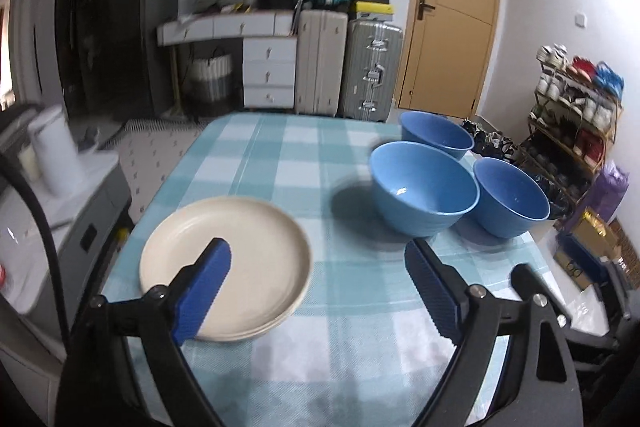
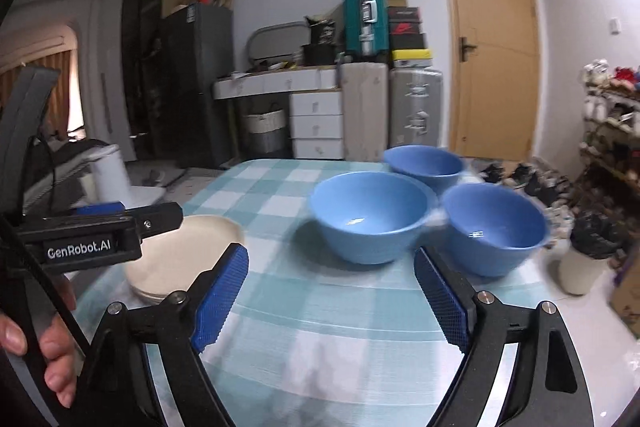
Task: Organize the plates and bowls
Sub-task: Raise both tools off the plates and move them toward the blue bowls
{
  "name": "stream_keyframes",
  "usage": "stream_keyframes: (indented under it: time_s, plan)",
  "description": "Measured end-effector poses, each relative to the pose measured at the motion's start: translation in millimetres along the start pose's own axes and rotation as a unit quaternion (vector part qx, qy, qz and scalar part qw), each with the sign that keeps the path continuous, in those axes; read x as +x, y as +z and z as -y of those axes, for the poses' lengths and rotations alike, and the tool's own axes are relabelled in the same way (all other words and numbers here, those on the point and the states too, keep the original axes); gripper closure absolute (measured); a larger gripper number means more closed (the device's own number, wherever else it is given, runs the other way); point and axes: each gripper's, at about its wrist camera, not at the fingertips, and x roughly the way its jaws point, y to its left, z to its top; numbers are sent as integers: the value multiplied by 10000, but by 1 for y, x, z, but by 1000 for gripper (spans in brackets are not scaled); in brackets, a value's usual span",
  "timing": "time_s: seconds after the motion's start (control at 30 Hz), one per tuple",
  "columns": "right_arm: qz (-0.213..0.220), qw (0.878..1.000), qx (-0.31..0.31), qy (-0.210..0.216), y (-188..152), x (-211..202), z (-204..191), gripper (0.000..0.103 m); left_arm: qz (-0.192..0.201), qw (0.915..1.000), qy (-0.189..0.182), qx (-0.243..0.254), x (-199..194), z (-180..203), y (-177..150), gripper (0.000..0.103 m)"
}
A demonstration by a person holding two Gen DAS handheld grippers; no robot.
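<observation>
A stack of cream plates (image 1: 224, 267) lies on the checked tablecloth (image 1: 280, 155) at the left; it also shows in the right wrist view (image 2: 188, 251). Three blue bowls stand at the right: a middle one (image 1: 424, 187), a far one (image 1: 436, 133) and a right one (image 1: 512, 197). In the right wrist view they are the middle bowl (image 2: 370, 215), far bowl (image 2: 424, 163) and right bowl (image 2: 494, 227). My left gripper (image 1: 318, 267) is open and empty, its left finger over the plates. My right gripper (image 2: 332, 275) is open and empty, just short of the bowls.
The left gripper's body (image 2: 92, 235) hangs over the plates in the right wrist view. A white container (image 1: 56, 147) stands on a side unit to the left. Suitcases (image 1: 352, 67), drawers and a door lie beyond the table. A shoe rack (image 1: 576, 115) stands right.
</observation>
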Motion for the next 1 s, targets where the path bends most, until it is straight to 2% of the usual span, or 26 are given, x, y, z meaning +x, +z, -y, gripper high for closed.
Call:
stream_keyframes:
  time_s: [0.07,0.13,0.23,0.33,0.4,0.47,0.57,0.63,0.73,0.87,1.0]
  plan:
    - [14,9991,55,-431,0,-5,17,10,131,9999,16,-9,3,15,3,8]
    - [29,9977,354,-571,0,-8,39,9,121,9999,48,-94,9,29,6,5]
    - [77,9944,858,-612,0,-16,71,2,30,10000,32,-84,23,53,8,5]
    - [5,9931,1094,-421,0,-12,92,2,-19,10000,24,44,36,74,10,5]
    - [-39,9944,979,-392,1,-5,99,1,10,10000,-48,17,40,81,10,5]
    - [88,9956,833,-416,2,0,105,1,135,9999,59,-26,48,89,14,5]
    - [260,9945,721,-714,9,14,103,1,-60,10000,12,-40,63,98,28,5]
    - [358,9926,884,-757,12,16,111,1,41,9999,-79,-51,64,100,31,5]
    - [246,9904,1284,-451,7,19,117,1,103,9998,-159,90,66,104,26,5]
    - [132,9915,1188,-517,6,21,117,1,-68,9997,-175,180,69,102,22,5]
    - [57,9901,1300,-536,4,19,116,1,-60,9998,-194,-69,65,92,19,5]
